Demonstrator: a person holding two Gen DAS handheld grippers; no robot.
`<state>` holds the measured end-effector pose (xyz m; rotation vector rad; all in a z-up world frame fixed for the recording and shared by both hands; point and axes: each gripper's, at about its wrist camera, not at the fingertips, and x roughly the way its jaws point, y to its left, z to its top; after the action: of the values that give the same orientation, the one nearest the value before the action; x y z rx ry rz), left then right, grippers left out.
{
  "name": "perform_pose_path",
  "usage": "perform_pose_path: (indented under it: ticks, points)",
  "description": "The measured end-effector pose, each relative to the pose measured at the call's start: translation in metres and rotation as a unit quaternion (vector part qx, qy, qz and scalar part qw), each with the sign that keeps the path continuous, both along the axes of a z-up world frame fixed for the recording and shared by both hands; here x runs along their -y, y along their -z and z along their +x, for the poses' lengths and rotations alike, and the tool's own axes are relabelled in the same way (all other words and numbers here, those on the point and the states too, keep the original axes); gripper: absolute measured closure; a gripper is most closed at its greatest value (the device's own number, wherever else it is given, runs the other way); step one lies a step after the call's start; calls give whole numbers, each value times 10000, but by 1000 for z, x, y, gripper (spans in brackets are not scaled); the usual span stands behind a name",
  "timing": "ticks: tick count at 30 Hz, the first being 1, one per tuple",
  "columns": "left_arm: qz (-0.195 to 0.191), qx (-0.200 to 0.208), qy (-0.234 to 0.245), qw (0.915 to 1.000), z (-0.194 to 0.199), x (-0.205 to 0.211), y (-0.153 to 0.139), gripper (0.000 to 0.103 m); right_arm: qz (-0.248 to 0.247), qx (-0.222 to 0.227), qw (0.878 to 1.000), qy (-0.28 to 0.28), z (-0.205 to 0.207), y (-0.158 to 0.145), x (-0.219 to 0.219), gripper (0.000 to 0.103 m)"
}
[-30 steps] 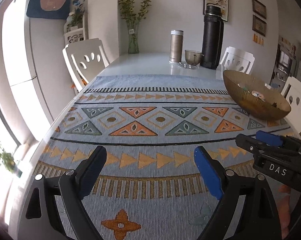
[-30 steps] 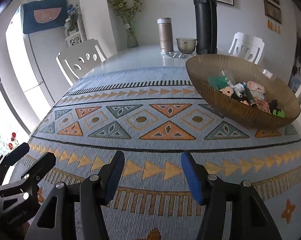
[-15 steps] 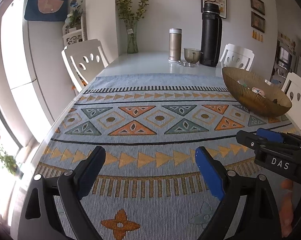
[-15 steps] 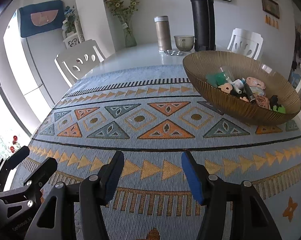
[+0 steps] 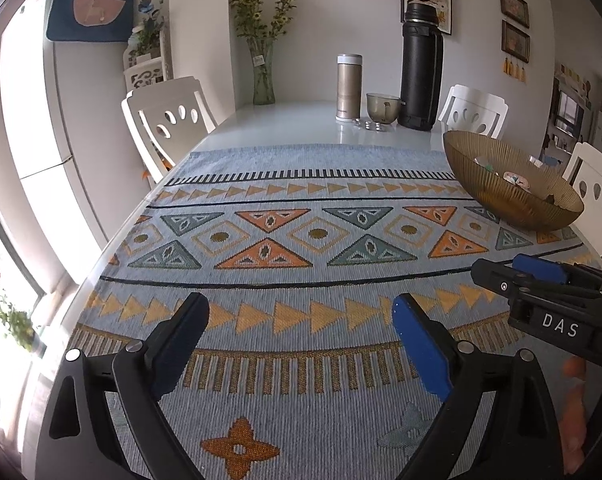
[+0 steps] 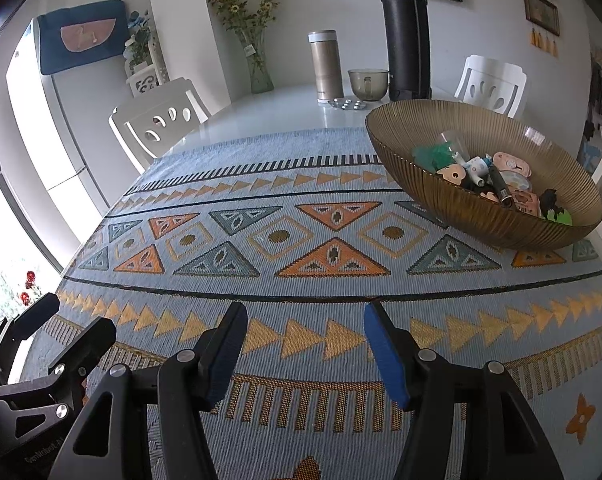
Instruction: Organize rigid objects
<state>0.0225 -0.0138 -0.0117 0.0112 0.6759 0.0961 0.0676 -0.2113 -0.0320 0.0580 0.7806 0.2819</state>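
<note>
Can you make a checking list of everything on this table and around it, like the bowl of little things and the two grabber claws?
Surface: white table under a patterned cloth.
Job's things: small items heaped in the brown bowl.
Clutter: black flask, steel tumbler, glass cup, flower vase at the far end.
Grippers: left gripper open, empty; right gripper open, empty.
Cables: nothing seen.
Surroundings: white chairs, fridge, wall pictures.

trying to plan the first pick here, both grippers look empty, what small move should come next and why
Probably ease the right gripper forward and to its right toward the amber bowl. Both sets of jaws stand open and empty over the patterned cloth, and the only small rigid items in view lie piled inside that bowl, nearer the right gripper than the left gripper.
</note>
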Motion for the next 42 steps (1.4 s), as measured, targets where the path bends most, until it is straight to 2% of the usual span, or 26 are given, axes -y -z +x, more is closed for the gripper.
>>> perform_pose_path:
  ticks: [42]
  points:
    - [228,-151,-29,9996,4,7,3,9,54,-62,10000,-21,0,0,-2,44]
